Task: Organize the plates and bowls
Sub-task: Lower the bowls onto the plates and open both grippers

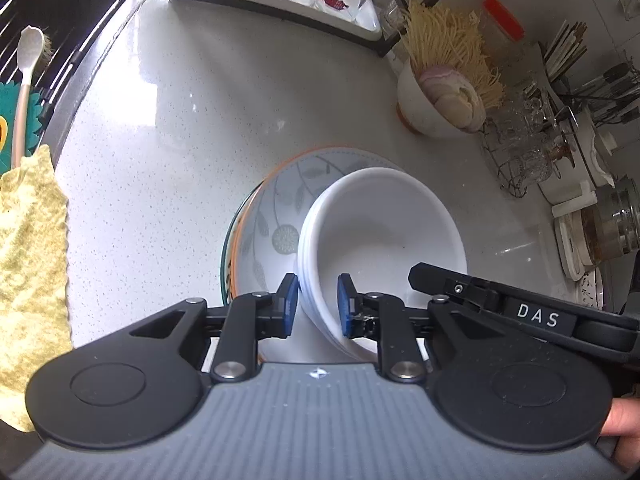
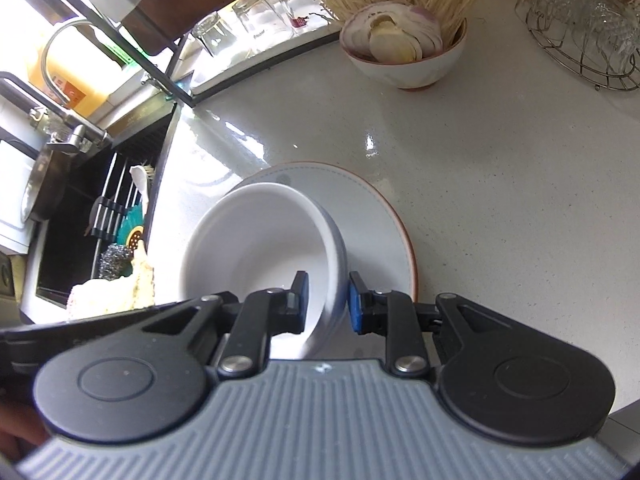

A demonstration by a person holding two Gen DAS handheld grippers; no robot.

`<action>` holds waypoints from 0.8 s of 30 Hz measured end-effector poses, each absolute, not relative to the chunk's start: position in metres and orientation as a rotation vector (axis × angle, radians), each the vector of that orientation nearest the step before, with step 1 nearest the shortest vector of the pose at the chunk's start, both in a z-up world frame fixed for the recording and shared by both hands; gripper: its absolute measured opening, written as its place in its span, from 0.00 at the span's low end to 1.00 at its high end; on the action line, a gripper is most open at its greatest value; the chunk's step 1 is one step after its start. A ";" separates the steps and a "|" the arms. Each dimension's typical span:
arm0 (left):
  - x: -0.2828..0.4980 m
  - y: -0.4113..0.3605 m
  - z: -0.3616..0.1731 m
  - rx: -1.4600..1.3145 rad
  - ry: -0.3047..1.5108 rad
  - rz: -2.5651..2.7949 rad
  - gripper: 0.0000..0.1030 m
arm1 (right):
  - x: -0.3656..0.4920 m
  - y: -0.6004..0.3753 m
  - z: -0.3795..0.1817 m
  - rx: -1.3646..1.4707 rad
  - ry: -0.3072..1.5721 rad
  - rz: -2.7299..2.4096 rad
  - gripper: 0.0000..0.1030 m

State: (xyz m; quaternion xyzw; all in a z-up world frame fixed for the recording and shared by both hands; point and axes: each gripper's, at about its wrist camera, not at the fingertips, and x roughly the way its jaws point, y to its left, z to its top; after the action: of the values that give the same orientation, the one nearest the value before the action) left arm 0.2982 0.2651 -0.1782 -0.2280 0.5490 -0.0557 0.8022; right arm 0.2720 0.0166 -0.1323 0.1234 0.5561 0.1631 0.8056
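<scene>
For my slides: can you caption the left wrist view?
Left hand-held gripper straddles the rim of stacked white bowls above a leaf-patterned plate.

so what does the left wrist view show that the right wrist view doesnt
Only the left wrist view shows the grey leaf pattern on the orange-rimmed plate, a white long-handled spoon and a red-lidded jar. Only the right wrist view shows the curved metal faucet and a steel wool scrubber. Both show the stacked white bowls tilted on that plate, gripped at the rim by the left gripper and right gripper, and a white bowl of sliced onion and noodles.
</scene>
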 end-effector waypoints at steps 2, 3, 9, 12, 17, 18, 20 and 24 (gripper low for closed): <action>0.296 0.264 -0.174 -0.479 1.168 -0.116 0.36 | 0.270 0.014 -0.129 0.264 1.185 0.345 0.24; 0.294 0.264 -0.172 -0.471 1.160 -0.115 0.38 | 0.269 0.012 -0.127 0.262 1.175 0.349 0.24; 0.278 0.258 -0.153 -0.405 1.120 -0.084 0.39 | 0.255 0.000 -0.113 0.265 1.113 0.377 0.34; 0.268 0.254 -0.138 -0.387 1.086 -0.068 0.39 | 0.247 -0.005 -0.104 0.255 1.084 0.380 0.34; 0.248 0.240 -0.107 -0.333 1.012 -0.059 0.39 | 0.229 -0.018 -0.083 0.242 1.014 0.397 0.35; 0.243 0.237 -0.099 -0.318 0.991 -0.058 0.39 | 0.223 -0.020 -0.077 0.236 0.993 0.403 0.35; 0.232 0.230 -0.083 -0.288 0.950 -0.056 0.39 | 0.213 -0.026 -0.064 0.222 0.949 0.408 0.35; 0.203 0.216 -0.056 -0.268 0.869 -0.040 0.39 | 0.189 -0.040 -0.038 0.206 0.849 0.426 0.35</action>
State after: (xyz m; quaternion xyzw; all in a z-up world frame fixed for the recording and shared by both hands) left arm 0.2030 0.2163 -0.0560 -0.1297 0.4197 -0.0195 0.8982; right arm 0.1886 -0.0404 -0.0385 0.0989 0.4080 0.2047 0.8842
